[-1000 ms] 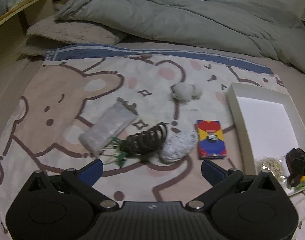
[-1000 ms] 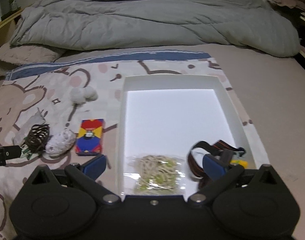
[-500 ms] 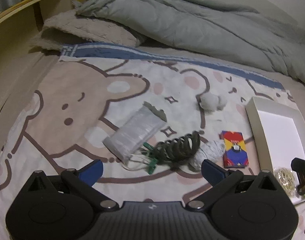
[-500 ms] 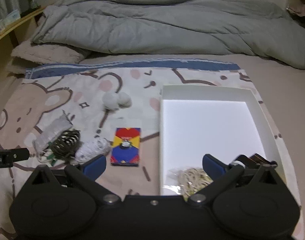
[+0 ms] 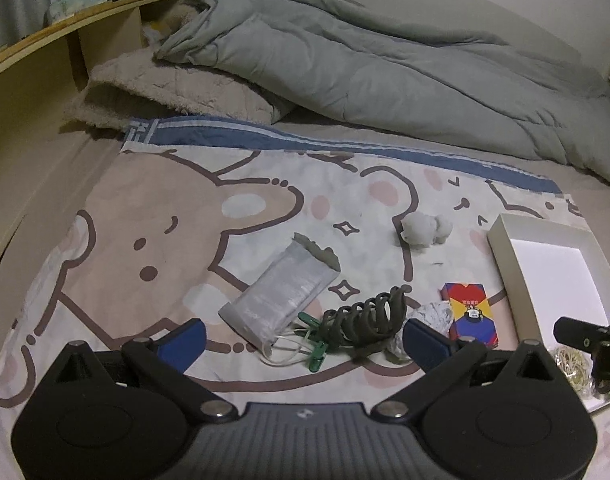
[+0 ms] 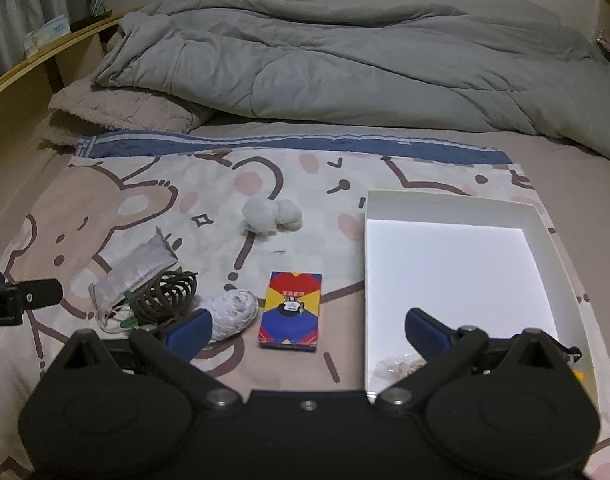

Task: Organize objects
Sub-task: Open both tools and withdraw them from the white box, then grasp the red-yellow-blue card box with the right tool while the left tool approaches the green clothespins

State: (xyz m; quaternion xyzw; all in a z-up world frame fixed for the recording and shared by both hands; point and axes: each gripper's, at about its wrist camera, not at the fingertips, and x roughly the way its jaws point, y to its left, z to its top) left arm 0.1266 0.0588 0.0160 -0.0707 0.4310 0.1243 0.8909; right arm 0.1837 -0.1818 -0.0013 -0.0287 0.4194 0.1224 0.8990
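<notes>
Left gripper (image 5: 303,338) wide open and empty, hair claw (image 5: 365,316) between its fingers, right gripper (image 6: 307,326) likewise open, card box (image 6: 291,310) between fingers, white tray (image 6: 453,204) beyond right finger.

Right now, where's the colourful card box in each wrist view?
Left wrist: card box sits lower right, between the white crumpled ball and the white tray.
Right wrist: card box sits lower centre, left of the tray.
Shared landmark: the fluffy white pom-poms, beyond the box.
</notes>
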